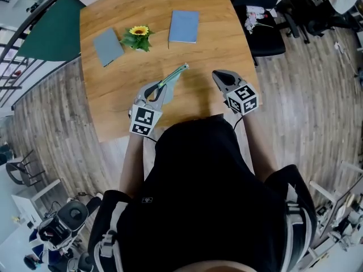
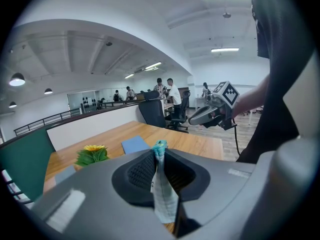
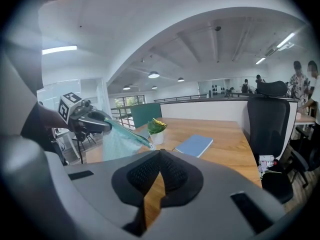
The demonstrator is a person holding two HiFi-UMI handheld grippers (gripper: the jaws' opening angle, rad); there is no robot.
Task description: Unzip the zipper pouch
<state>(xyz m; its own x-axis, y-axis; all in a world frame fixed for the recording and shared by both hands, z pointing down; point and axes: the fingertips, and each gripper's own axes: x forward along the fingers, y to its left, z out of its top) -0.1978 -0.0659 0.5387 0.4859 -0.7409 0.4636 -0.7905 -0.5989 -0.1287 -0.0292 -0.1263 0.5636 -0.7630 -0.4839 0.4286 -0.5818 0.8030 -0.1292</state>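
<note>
My left gripper (image 1: pixel 163 88) is shut on a pale teal zipper pouch (image 1: pixel 173 76) and holds it lifted above the wooden table (image 1: pixel 113 95). In the left gripper view the pouch (image 2: pixel 163 186) stands on edge between the jaws (image 2: pixel 160 156), its teal zipper end poking up past them. My right gripper (image 1: pixel 219 75) is shut with nothing in it. It hovers to the right of the pouch, apart from it. From the right gripper view (image 3: pixel 160 153) the pouch (image 3: pixel 117 140) hangs from the left gripper (image 3: pixel 97 120) with the zipper along its top edge.
On the table's far part lie a blue notebook (image 1: pixel 183 26), a grey notebook (image 1: pixel 108 46) and a small potted sunflower (image 1: pixel 138 37). A black office chair (image 1: pixel 266 33) stands at the table's right. A green board (image 1: pixel 54 30) sits at far left.
</note>
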